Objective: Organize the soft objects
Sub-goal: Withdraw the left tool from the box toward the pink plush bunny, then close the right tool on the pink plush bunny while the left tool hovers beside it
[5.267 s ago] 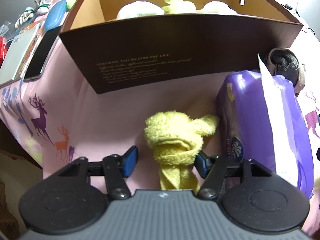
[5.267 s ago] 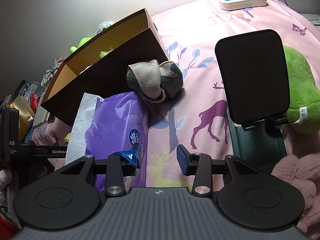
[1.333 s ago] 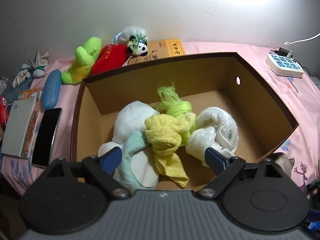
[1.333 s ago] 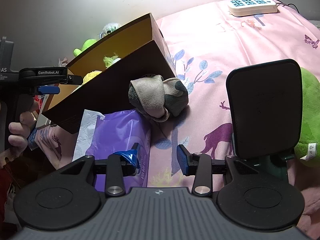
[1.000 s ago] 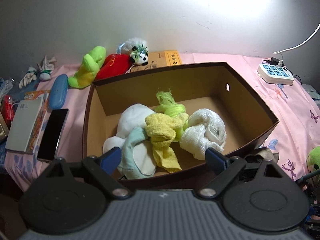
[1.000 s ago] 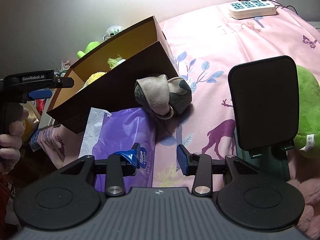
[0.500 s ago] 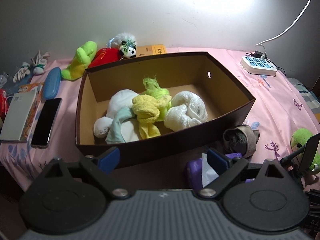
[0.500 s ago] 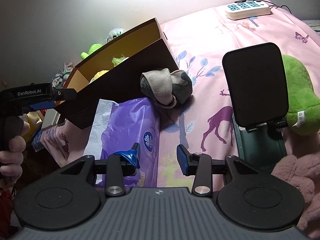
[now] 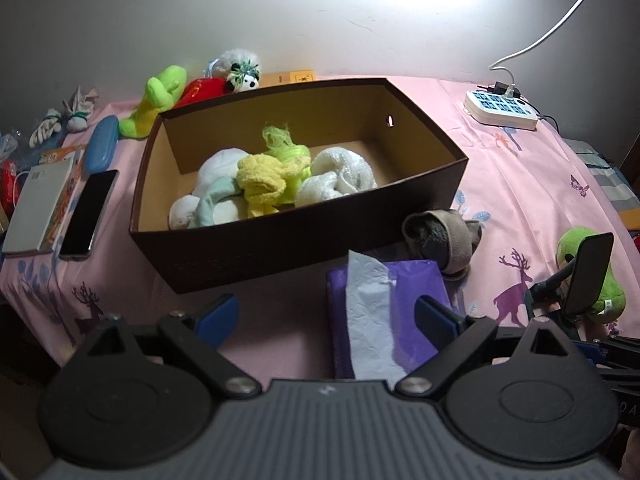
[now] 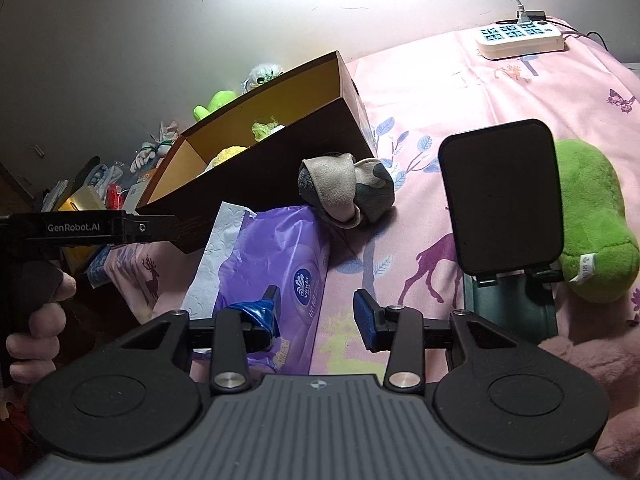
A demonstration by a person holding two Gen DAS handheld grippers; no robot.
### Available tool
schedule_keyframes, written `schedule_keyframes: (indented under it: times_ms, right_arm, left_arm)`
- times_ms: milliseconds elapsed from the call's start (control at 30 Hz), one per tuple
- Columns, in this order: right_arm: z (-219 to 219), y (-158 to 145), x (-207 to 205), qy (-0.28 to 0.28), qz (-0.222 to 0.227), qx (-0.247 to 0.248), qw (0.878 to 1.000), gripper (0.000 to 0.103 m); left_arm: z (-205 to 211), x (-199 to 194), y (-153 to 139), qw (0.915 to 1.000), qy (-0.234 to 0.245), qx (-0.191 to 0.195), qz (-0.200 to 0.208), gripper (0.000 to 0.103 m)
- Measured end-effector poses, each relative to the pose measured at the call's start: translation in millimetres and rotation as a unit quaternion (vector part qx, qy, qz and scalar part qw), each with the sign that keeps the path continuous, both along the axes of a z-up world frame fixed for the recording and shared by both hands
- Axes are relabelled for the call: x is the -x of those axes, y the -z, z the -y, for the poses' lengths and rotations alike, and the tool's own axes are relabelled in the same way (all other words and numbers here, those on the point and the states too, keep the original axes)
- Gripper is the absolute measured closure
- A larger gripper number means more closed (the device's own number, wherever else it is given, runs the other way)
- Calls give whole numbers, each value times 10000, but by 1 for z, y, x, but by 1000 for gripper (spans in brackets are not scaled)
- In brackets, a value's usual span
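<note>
The brown cardboard box (image 9: 304, 236) on the pink bed sheet (image 9: 512, 184) already holds the yellow knotted towel (image 9: 262, 186) with other rolled cloths. The left gripper (image 9: 326, 314) hangs over the near edge, fingers spread wide, holding nothing. The right gripper (image 10: 316, 316) is part open and empty too. The grey knotted cloth (image 10: 344, 194) lies just right of the box, touching the purple tissue pack (image 10: 276, 276) — likely next. One gripper must drop over it, pinch the knot, and lift it in.
</note>
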State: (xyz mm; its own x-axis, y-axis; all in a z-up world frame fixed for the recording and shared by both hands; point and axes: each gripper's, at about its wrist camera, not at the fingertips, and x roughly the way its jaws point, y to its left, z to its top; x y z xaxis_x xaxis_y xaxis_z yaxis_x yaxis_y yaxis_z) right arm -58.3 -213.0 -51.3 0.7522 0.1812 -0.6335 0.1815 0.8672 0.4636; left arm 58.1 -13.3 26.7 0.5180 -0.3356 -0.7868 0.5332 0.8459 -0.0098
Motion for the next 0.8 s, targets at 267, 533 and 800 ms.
schedule_keyframes:
  times_ms: [267,533,800]
  right_arm:
    - [32,0,43,172,47,-214,9996,79]
    - [63,9,88,435,-95,-528,9976,79]
    - [98,29,126,570,-493,-1233,9895,79]
  left_arm:
    - [40,46,2,9990,433,-3,-122,8]
    - [82,89,21,9956,846,-164,-362,8]
    - [103,108,43,9936,804,-238,-760,8]
